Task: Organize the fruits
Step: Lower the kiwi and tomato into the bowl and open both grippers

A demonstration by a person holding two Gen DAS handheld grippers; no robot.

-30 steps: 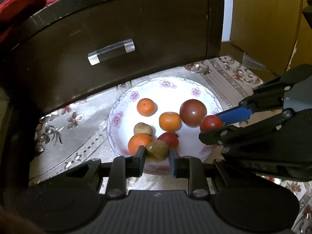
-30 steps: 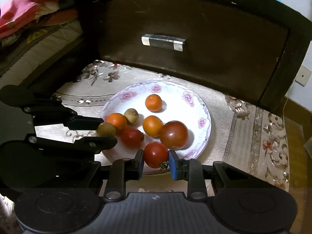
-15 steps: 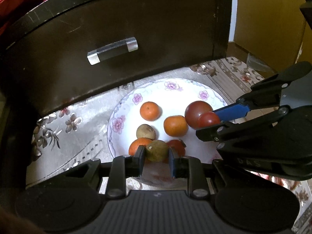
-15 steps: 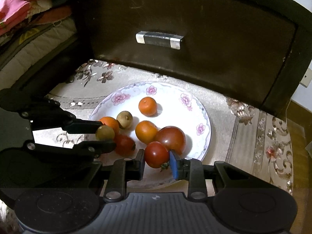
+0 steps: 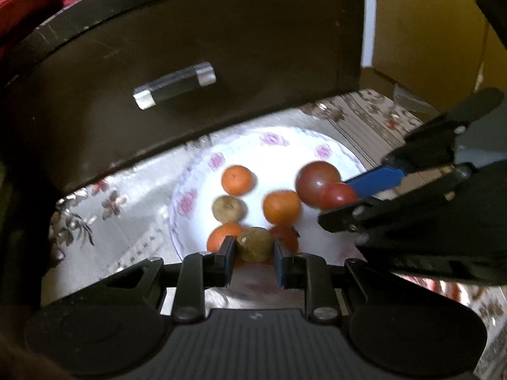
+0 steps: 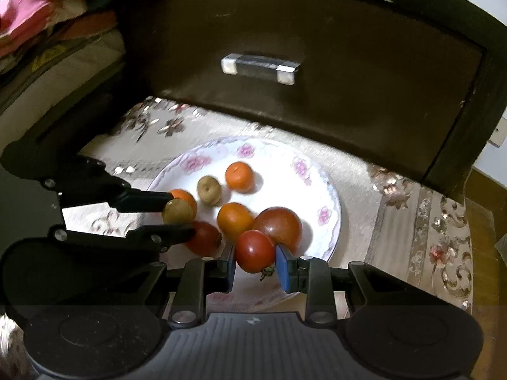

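A white plate with pink flowers (image 6: 332,196) (image 5: 218,161) holds three oranges (image 6: 240,175), a brown fruit (image 6: 208,190), a dark tomato (image 6: 280,226) and a red tomato (image 6: 204,237). My left gripper (image 5: 255,247) is shut on a second brown fruit (image 5: 255,243) over the plate's near left part. It shows from the side in the right wrist view, the left gripper (image 6: 177,213) still pinching the brown fruit (image 6: 177,211). My right gripper (image 6: 256,253) is shut on another red tomato (image 6: 255,251) at the near rim, in front of the dark tomato.
A dark wooden drawer front (image 6: 317,101) with a clear handle (image 6: 259,68) rises right behind the plate. A floral tablecloth (image 6: 437,247) covers the surface. Red and pink cloths (image 6: 38,6) pile up at the upper left. Yellow-brown panels (image 5: 427,31) stand at the right.
The tomato in the right gripper now overlaps the dark tomato instead of sitting beside it. Both grippers keep their fruits; little else has shifted.
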